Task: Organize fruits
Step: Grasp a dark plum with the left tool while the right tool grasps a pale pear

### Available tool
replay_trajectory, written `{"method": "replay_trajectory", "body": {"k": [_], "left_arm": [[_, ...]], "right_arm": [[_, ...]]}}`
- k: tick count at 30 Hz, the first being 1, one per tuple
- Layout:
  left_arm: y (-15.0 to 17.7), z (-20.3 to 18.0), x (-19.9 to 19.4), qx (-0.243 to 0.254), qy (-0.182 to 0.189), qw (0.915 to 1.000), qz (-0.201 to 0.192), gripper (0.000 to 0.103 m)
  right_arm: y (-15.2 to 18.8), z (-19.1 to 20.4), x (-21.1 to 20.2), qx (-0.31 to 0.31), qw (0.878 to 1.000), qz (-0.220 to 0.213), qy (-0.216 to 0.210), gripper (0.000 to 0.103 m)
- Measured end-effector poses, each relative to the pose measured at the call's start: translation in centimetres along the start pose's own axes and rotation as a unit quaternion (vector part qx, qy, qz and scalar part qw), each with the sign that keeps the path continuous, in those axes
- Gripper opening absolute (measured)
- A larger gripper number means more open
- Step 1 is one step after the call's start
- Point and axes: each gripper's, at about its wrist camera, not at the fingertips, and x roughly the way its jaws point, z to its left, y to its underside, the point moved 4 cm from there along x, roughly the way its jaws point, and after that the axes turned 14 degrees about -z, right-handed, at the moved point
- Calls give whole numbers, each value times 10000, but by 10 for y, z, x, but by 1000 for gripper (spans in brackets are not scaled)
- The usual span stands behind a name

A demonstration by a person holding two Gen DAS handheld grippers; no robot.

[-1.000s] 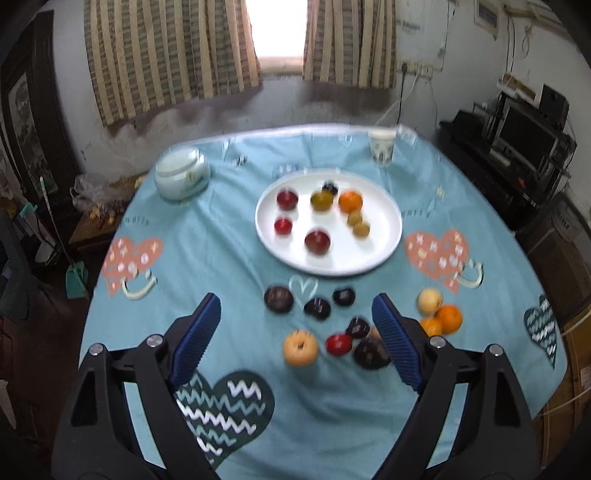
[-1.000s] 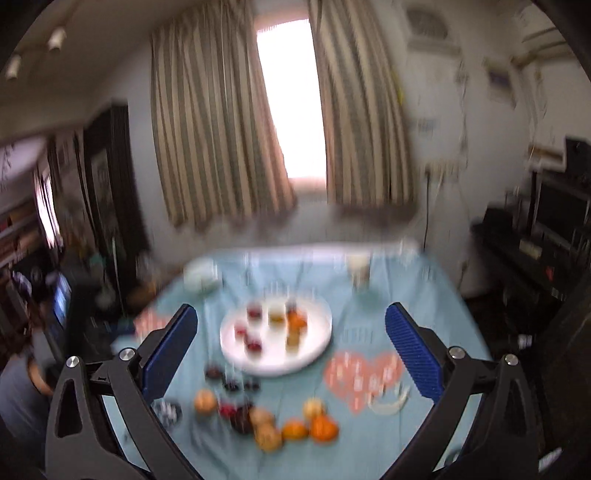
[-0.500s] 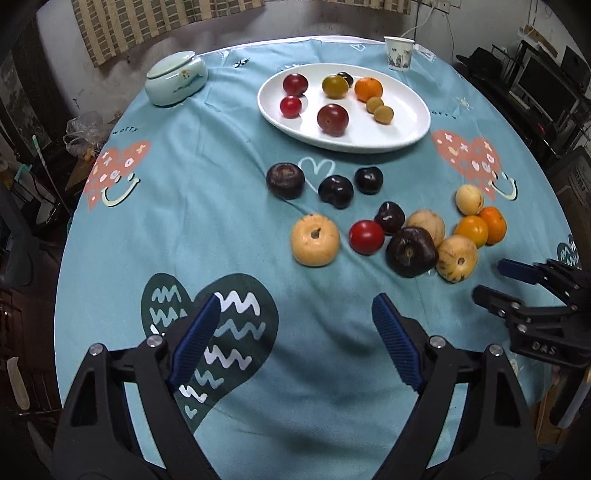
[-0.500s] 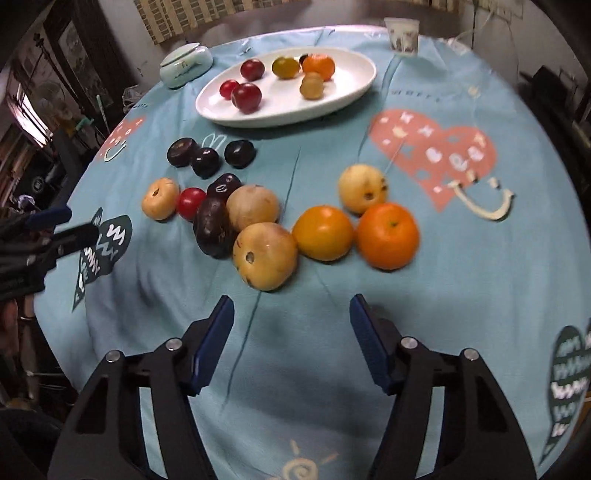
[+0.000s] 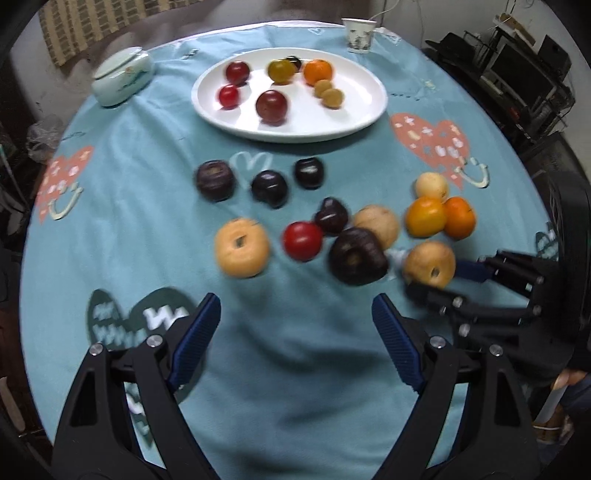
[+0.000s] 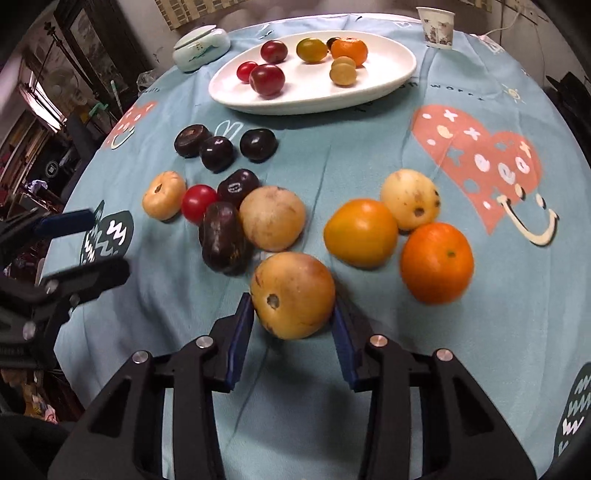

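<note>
A tan round fruit [image 6: 291,295] lies on the teal cloth between the pads of my right gripper [image 6: 293,301]. Its jaws are closing, and both pads touch the fruit's sides. The left wrist view shows that gripper [image 5: 436,277] reaching in from the right around the same fruit [image 5: 428,258]. My left gripper [image 5: 295,301] hangs open over bare cloth, short of a pale fruit [image 5: 242,247] and a red tomato [image 5: 303,240]. Several dark, tan and orange fruits lie loose mid-table. A white plate [image 5: 362,110] further back holds several small fruits.
A pale green lidded jar [image 5: 122,79] stands back left of the plate, and a paper cup [image 5: 358,35] is at the far edge. Two oranges [image 6: 436,262] and a yellow fruit [image 6: 410,199] lie right of the held fruit. Dark shelving [image 5: 524,81] stands off the table's right side.
Both grippers have sunk and tipped down toward the table. The right one swung from facing the window to the loose fruits, and its jaws have narrowed onto the tan fruit.
</note>
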Motion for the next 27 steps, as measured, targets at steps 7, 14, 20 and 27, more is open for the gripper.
{"method": "replay_trajectory", "body": {"k": [7, 14, 20, 27], "left_arm": [[-7, -30, 38, -219, 439, 9985, 259, 80], [-4, -31, 62, -407, 419, 9972, 470, 42], [4, -27, 43, -157, 183, 9993, 281, 42], [25, -28, 9, 498, -297, 9983, 47, 42]], "right_arm": [[13, -31, -27, 430, 9989, -107, 147, 42], [19, -34, -35, 453, 9988, -127, 126, 42], [20, -28, -34, 310, 9995, -96, 64, 42], [23, 5, -29, -87, 9998, -8, -160, 42]]}}
